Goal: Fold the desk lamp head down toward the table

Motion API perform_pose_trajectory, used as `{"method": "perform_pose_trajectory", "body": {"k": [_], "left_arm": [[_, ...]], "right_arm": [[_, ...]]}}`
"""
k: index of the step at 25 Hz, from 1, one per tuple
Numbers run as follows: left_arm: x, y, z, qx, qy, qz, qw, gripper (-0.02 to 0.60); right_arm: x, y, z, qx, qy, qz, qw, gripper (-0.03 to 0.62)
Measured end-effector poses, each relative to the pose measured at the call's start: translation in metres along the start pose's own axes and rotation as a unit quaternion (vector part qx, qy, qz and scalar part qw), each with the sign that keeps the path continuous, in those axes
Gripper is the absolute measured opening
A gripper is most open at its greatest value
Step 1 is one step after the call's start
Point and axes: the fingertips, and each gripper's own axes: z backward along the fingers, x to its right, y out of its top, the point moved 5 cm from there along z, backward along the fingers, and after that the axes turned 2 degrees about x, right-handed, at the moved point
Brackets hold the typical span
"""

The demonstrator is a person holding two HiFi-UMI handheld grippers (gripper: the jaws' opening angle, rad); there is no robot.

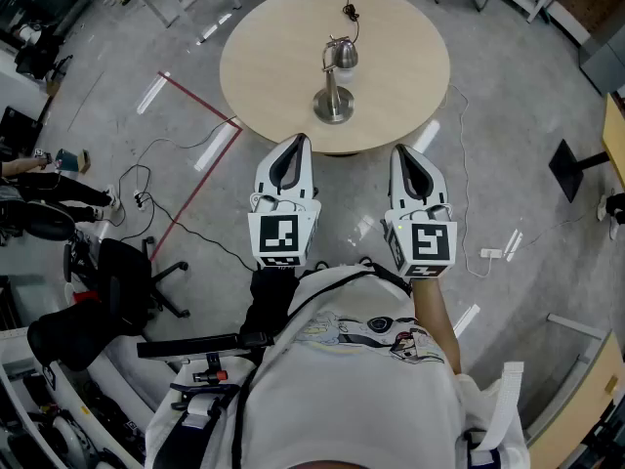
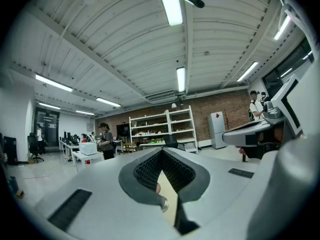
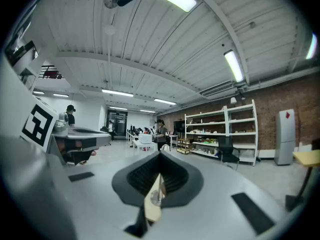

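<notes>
White cloth of the person's shirt fills the near edge of the head view. Just beyond it the two grippers are held level, side by side and well apart, both aimed toward 12 o'clock.

The left gripper has its jaws drawn together at the tips with nothing between them. Only a thin wedge of tan shows below the tips in its own view. The right gripper is fully closed and also empty, and a narrow sliver of tan and a glint of metal show through its jaws.

On the grey floor, a black office chair stands at 8 o'clock. A red tape line runs at 10 o'clock among loose cables.

Straight ahead at 12 o'clock is the round pale-wood surface. The desk lamp stands near its middle, untouched and well clear of both grippers. It has a polished metal cone base, and its rounded head shows on the 12 o'clock side of that base. A black cable lies towards the far rim.

Farthest off, the gripper views show white shelves against a brick wall.
</notes>
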Motion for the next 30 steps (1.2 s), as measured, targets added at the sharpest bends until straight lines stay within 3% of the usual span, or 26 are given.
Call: {"method": "perform_pose_trajectory", "body": {"k": [12, 18, 30], "left_arm": [[0.016, -0.008, -0.01, -0.013, -0.003, 0.001, 0.9999, 0.002], [0.024, -0.017, -0.015, -0.025, 0.003, 0.028, 0.9993, 0.002], [0.053, -0.061, -0.025, -0.084, 0.012, 0.036, 0.9958, 0.002]], "right_arm": [[0.011, -0.012, -0.002, -0.012, 0.016, -0.006, 1.0, 0.004], [0.017, -0.022, -0.002, -0.017, 0.045, -0.029, 0.998, 0.005], [0.039, -0.057, -0.002, -0.058, 0.086, -0.054, 0.993, 0.005]]}}
